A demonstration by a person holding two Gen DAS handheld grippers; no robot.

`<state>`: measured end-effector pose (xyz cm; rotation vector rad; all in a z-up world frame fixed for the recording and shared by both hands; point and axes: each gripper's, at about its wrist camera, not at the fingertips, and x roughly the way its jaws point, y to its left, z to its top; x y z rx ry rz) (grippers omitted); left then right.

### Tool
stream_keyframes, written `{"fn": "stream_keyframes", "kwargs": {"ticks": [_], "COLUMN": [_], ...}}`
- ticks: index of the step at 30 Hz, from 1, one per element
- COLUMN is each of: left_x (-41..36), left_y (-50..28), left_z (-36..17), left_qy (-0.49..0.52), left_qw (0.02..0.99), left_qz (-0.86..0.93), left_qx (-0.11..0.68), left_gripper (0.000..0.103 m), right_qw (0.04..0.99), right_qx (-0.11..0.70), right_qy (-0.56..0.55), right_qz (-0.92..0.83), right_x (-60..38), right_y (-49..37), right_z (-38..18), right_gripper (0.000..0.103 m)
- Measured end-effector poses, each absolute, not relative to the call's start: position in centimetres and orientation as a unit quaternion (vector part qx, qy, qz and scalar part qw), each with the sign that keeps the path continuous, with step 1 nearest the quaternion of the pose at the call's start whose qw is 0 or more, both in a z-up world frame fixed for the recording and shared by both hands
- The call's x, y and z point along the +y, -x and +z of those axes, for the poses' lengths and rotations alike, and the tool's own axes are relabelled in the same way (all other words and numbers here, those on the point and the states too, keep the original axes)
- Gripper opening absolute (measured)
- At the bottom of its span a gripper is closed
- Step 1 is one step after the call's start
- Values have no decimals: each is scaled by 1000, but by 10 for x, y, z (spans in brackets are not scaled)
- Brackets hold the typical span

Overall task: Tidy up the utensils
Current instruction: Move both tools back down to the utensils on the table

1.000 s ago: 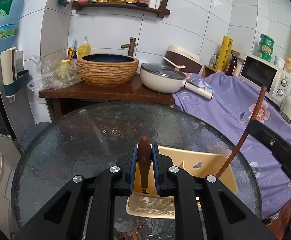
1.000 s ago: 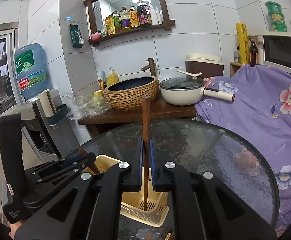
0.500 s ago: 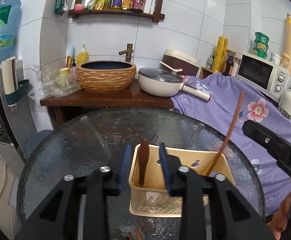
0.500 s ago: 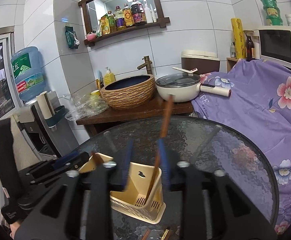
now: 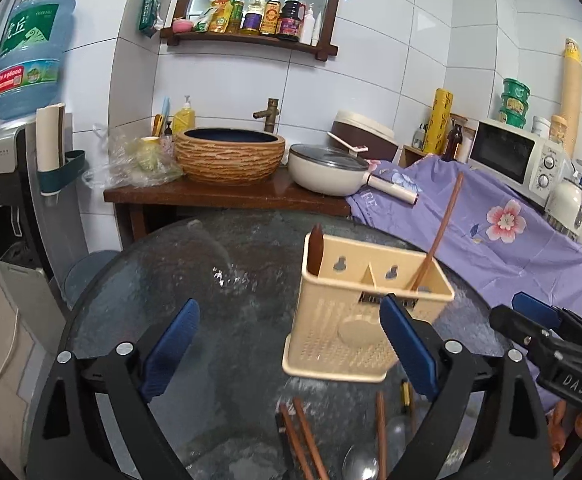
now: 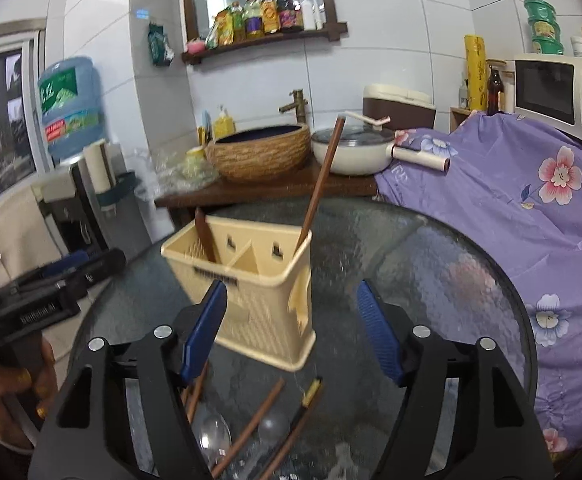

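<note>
Cream perforated plastic utensil caddy (image 5: pixel 367 304), two compartments, upright on the pebbled dark glass round table (image 5: pixel 227 280). Short dark wooden handle (image 5: pixel 315 249) stands in its left cell; long slim brown chopstick (image 5: pixel 439 236) leans in the right (both gripped a second ago). Left gripper (image 5: pixel 287 344) and right gripper (image 6: pixel 291 328) now spread wide, empty, pulled back. Loose chopsticks (image 5: pixel 303 440) and steel spoon (image 5: pixel 357 468) lie nearer.

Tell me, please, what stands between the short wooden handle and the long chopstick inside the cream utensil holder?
A cream divider wall splitting the utensil holder into two compartments: handle in one, chopstick in the other. Both wrist views show it.
</note>
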<state>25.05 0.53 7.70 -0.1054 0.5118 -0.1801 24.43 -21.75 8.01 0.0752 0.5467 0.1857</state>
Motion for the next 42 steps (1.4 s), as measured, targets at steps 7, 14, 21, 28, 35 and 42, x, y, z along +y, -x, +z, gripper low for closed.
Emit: {"fn": "stream_keyframes", "kwargs": {"ticks": [7, 14, 21, 28, 35, 42], "left_x": [14, 31, 37, 43, 41, 37], "left_y": [-224, -211, -199, -190, -193, -192], "left_z": [50, 24, 6, -7, -21, -27], "left_qy": [42, 62, 64, 64, 67, 70], "left_qw": [958, 947, 941, 939, 930, 927], "left_qz": [-75, -64, -52, -43, -51, -57], "left_qx": [275, 308, 328, 336, 358, 365], "left_gripper": [95, 95, 95, 94, 89, 89], "right_qw": [941, 925, 917, 910, 905, 898], "right_qx": [323, 368, 391, 411, 421, 435], "right_qy": [-39, -44, -26, 2, 5, 33], "right_qz": [91, 84, 77, 58, 57, 51], "right_x": [-220, -220, -210, -209, -203, -190], "right_y": [-222, -206, -198, -192, -199, -203], "right_z": [35, -2, -23, -41, -47, -58], "right_gripper": [68, 68, 68, 68, 68, 67]}}
